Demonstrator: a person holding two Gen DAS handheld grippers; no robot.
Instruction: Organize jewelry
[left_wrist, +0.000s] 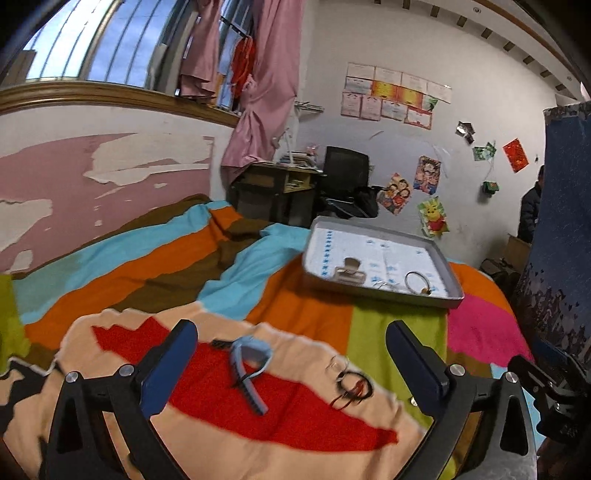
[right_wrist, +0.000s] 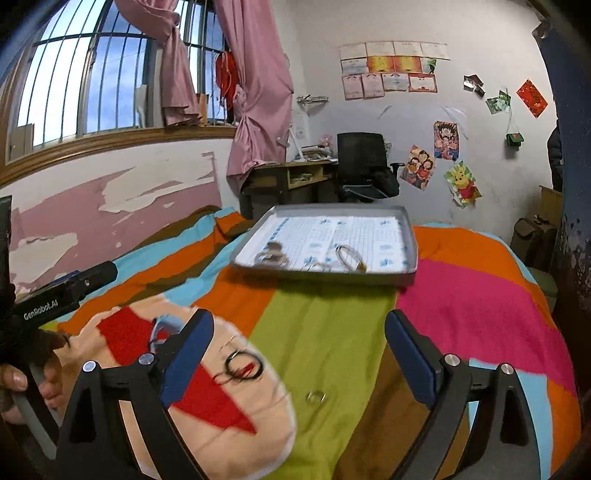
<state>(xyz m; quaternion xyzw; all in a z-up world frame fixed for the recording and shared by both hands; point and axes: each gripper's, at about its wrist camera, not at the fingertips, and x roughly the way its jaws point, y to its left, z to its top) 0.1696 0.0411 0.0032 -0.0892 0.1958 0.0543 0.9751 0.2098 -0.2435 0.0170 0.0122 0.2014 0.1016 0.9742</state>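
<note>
On the striped bedspread lies a peach-and-red cloth with a light blue hair clip and a tangle of black and red hair ties on it. My left gripper hangs open over the cloth, with the blue clip below the gap and untouched. Past it, a grey tray holds a silver clip and a bangle. My right gripper is open and empty above the green stripe. The hair ties lie by its left finger, and a small ring rests on the green stripe.
A pink peeling wall runs along the left of the bed. A desk and a black chair stand behind the tray. A dark blue patterned panel rises at the right, with a person beside it.
</note>
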